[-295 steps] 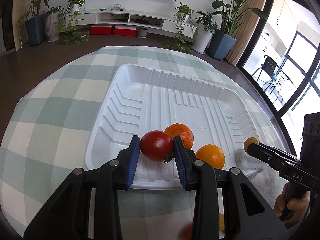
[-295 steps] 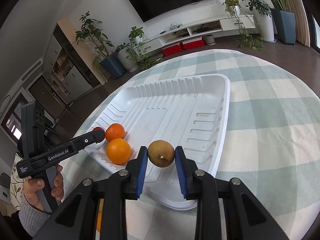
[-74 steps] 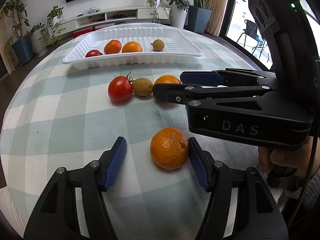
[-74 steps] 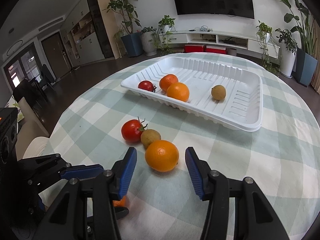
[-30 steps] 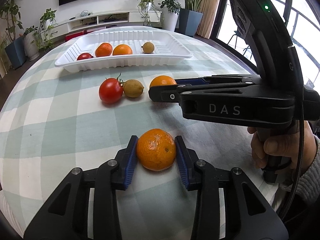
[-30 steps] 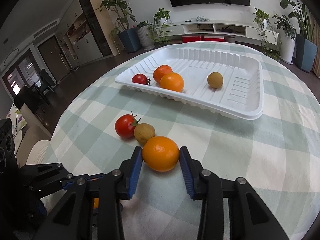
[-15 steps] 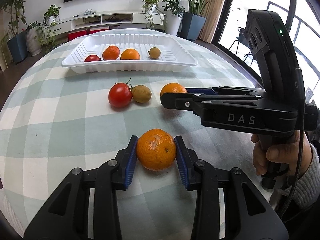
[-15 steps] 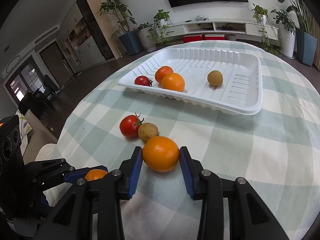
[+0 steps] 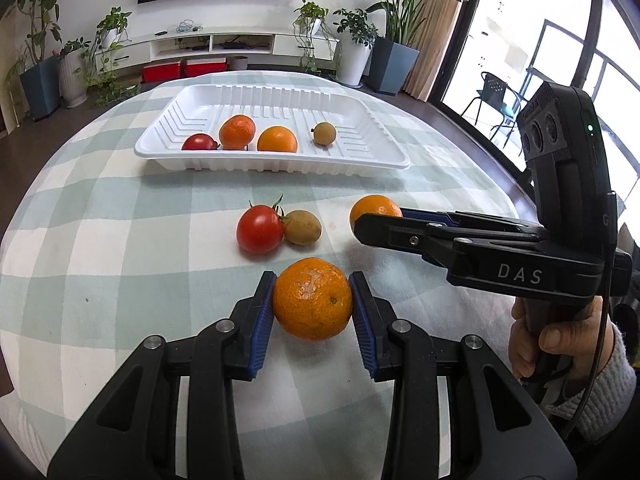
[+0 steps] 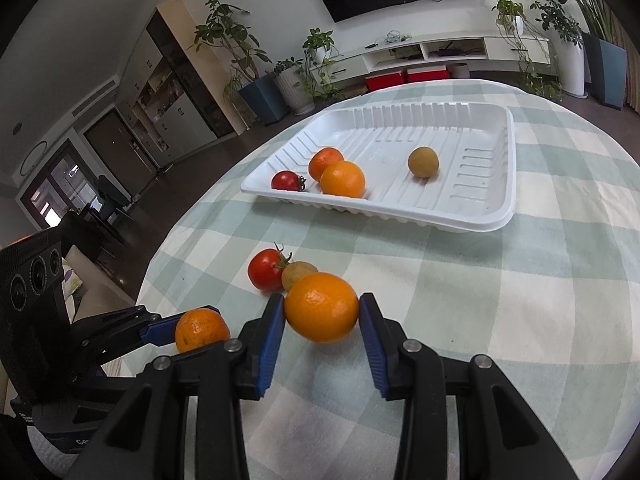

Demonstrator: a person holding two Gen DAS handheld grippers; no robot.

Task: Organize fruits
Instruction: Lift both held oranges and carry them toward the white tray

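My left gripper [image 9: 312, 300] is shut on a rough-skinned mandarin [image 9: 312, 298], held just above the checked tablecloth; it also shows in the right wrist view [image 10: 201, 329]. My right gripper [image 10: 322, 312] is shut on a smooth orange [image 10: 321, 306], seen at the right in the left wrist view [image 9: 374, 210]. A red tomato [image 9: 260, 229] and a brownish-green fruit [image 9: 303, 232] lie on the cloth between the grippers and the white tray [image 9: 276, 166]. The tray holds a small tomato [image 9: 199, 142], a mandarin [image 9: 237, 131], an orange [image 9: 277, 139] and a brownish fruit [image 9: 324, 133].
The round table's edge curves close on the left [image 10: 160, 256] and on the right [image 9: 500, 184]. The right hand and its gripper body [image 9: 560, 240] fill the right side of the left wrist view. Potted plants and a TV cabinet stand far behind.
Both grippers closed on their fruits about a second ago and have since lifted slightly and moved toward the tray. The tomato and brownish fruit on the cloth have not moved.
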